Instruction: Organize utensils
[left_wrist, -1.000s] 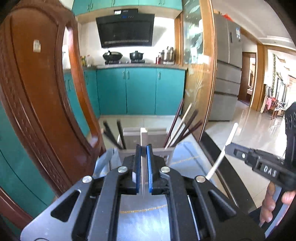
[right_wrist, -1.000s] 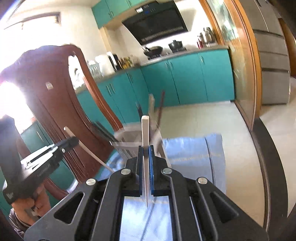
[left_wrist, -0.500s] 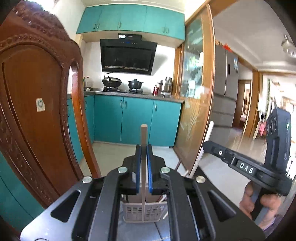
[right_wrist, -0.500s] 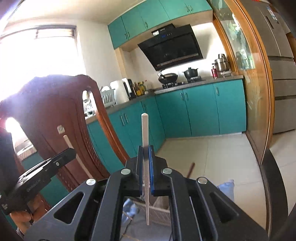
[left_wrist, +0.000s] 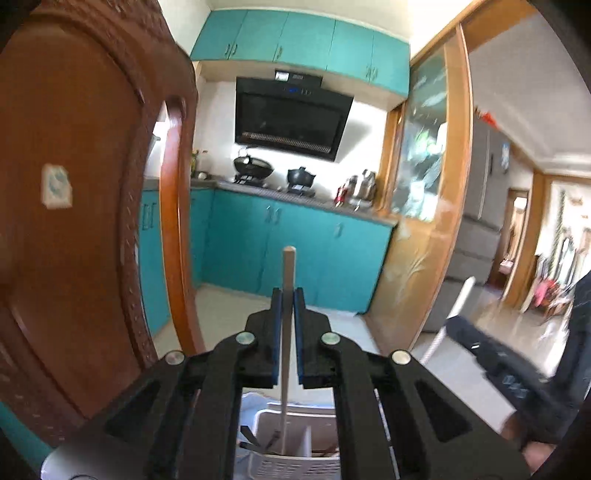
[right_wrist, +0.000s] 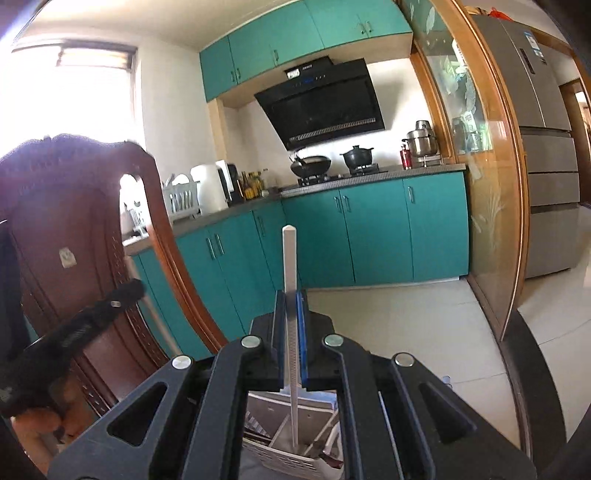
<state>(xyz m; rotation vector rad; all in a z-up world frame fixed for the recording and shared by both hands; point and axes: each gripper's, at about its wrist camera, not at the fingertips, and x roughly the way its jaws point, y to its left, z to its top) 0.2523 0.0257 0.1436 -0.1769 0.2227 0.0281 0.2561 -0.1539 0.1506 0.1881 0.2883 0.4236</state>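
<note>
Both grippers have tipped up since a second ago. Left gripper (left_wrist: 287, 295) clamps a wooden chopstick (left_wrist: 288, 273) upright, its lower end seemingly inside the white basket (left_wrist: 295, 467). Right gripper (right_wrist: 291, 297) clamps a white chopstick (right_wrist: 289, 258) upright, tip down in the basket.

Each camera sits just behind its own tongs, looking forward along them and slightly upward into the kitchen. The left wrist view faces the range hood (left_wrist: 291, 120) past a chair back (left_wrist: 74, 206) close on its left. Both views share the white utensil basket (right_wrist: 295, 459) directly below.
</note>
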